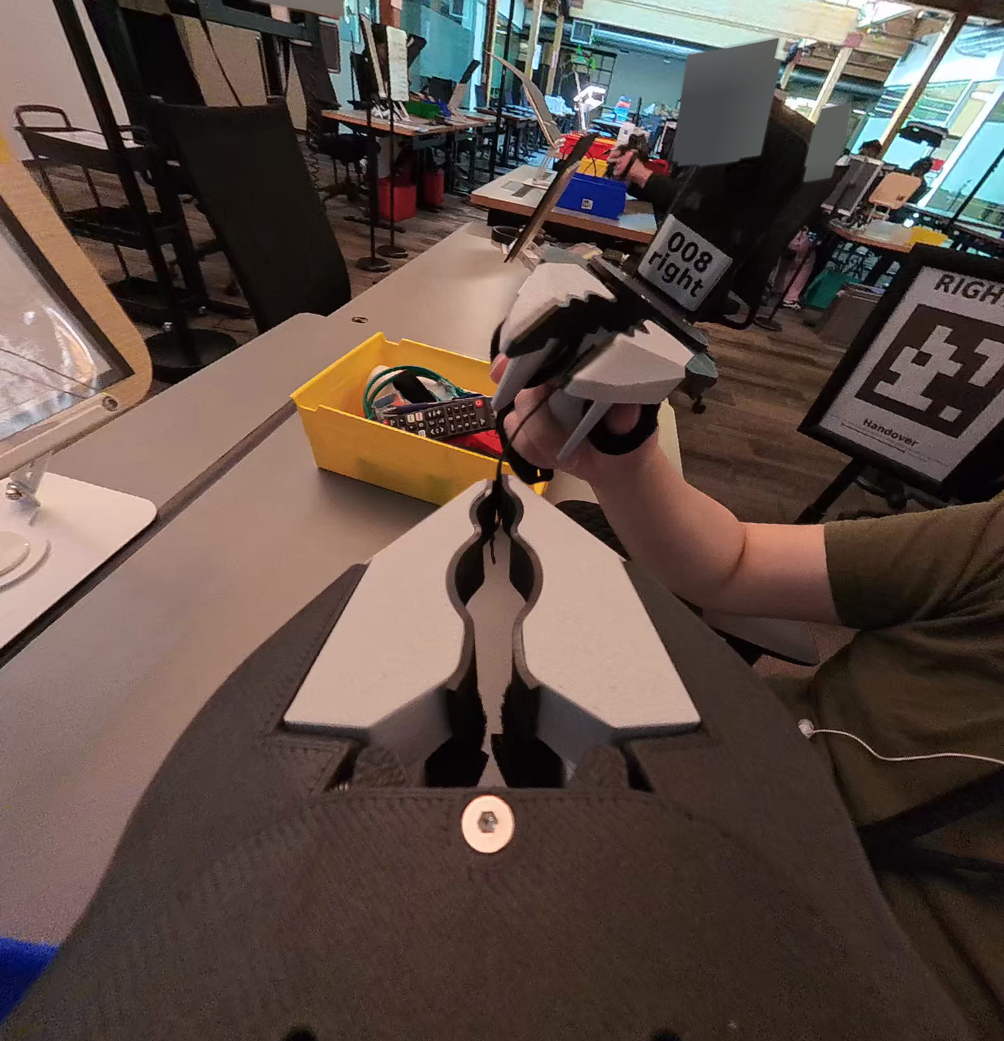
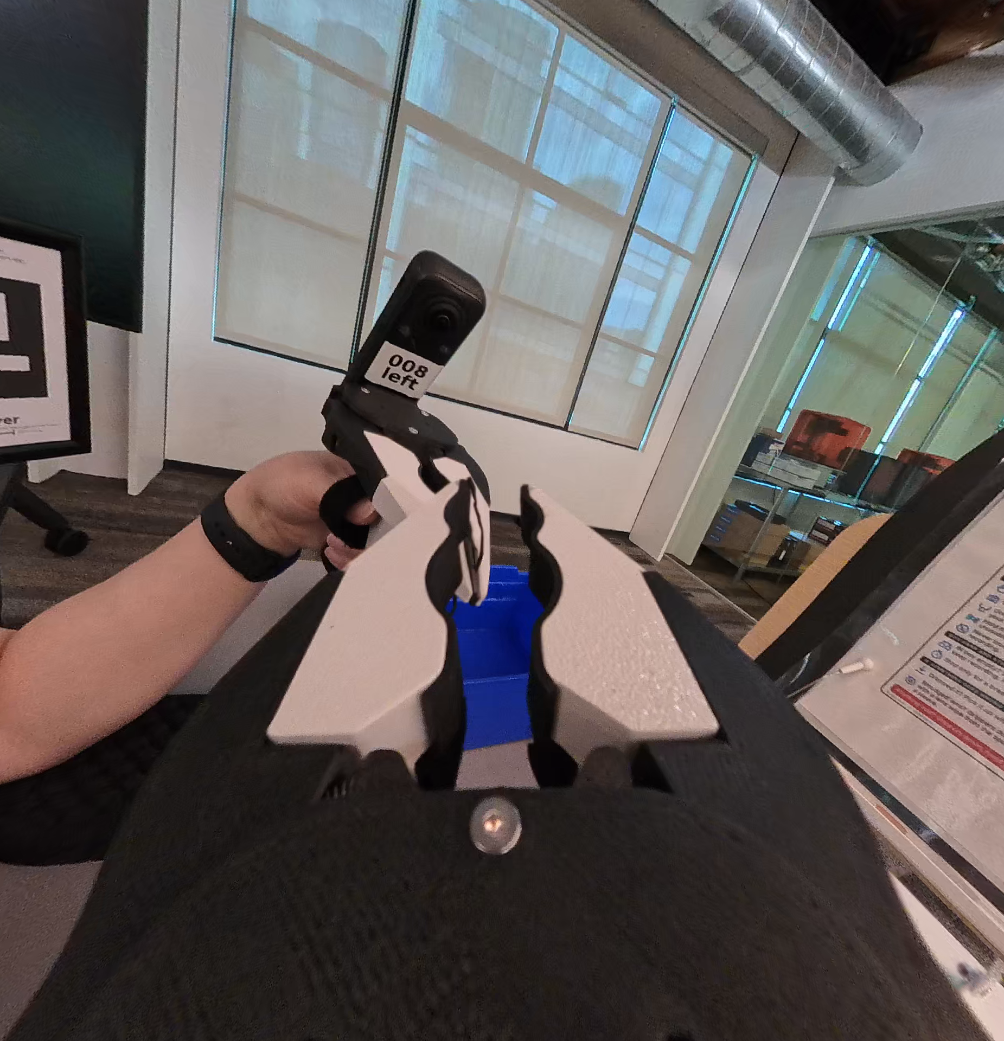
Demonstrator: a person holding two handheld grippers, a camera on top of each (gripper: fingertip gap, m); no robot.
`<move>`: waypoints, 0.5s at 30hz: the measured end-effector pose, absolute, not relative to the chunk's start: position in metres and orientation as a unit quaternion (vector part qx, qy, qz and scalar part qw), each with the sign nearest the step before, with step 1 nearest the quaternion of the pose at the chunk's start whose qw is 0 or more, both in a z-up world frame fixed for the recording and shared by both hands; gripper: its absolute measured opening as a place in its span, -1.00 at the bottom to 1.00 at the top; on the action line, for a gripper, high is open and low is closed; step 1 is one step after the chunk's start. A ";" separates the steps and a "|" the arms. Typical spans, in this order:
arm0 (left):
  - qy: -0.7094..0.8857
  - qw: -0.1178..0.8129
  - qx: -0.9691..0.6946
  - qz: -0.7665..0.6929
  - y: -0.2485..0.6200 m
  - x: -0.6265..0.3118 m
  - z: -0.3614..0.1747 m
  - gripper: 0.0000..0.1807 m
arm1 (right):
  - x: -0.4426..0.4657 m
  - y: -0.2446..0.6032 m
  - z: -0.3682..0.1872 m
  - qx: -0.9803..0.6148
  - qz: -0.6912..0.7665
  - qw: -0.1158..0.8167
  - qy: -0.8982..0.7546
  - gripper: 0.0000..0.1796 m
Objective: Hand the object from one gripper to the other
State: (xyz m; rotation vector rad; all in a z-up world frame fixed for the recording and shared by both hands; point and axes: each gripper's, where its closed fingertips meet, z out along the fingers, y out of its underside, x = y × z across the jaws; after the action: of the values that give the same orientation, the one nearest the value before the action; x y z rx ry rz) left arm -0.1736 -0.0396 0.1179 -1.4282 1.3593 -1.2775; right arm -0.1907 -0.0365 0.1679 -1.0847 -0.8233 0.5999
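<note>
Left wrist view: left tool (image 1: 496, 495) pinches black cord (image 1: 502, 450); right tool (image 2: 491, 501) wide; yellow bin (image 1: 375, 445) behind.

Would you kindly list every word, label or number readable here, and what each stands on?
I do not copy writing; these bear it:
White label, left wrist view: readable.
Framed sign: readable.
Remote: too small.
Second label, right wrist view: readable.
Second sign: cut off.
Laminated sheet: mostly blurred.
</note>
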 end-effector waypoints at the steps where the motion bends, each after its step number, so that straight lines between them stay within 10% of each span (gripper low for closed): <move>1: 0.536 0.384 -0.560 -0.502 -0.042 -0.171 0.118 -1.00 | -0.190 -0.038 0.168 -0.492 0.274 0.736 -0.376 -0.88; 6: 0.546 0.398 -0.542 -0.500 -0.050 -0.163 0.121 -0.91 | -0.186 -0.042 0.170 -0.500 0.304 0.719 -0.375 -1.00; 9: 0.553 0.427 -0.540 -0.468 -0.050 -0.162 0.122 -0.26 | -0.175 -0.036 0.167 -0.545 0.369 0.671 -0.340 -1.00; 15: 0.587 0.508 -0.497 -0.387 -0.049 -0.169 0.129 -0.57 | -0.156 -0.037 0.131 -0.644 0.550 0.449 -0.286 -1.00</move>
State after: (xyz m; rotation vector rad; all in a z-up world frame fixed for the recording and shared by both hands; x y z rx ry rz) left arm -0.1688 -0.0494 0.1289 -1.1975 1.4143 -0.9337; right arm -0.1563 -0.0366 0.1308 -1.5929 -0.7064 1.3597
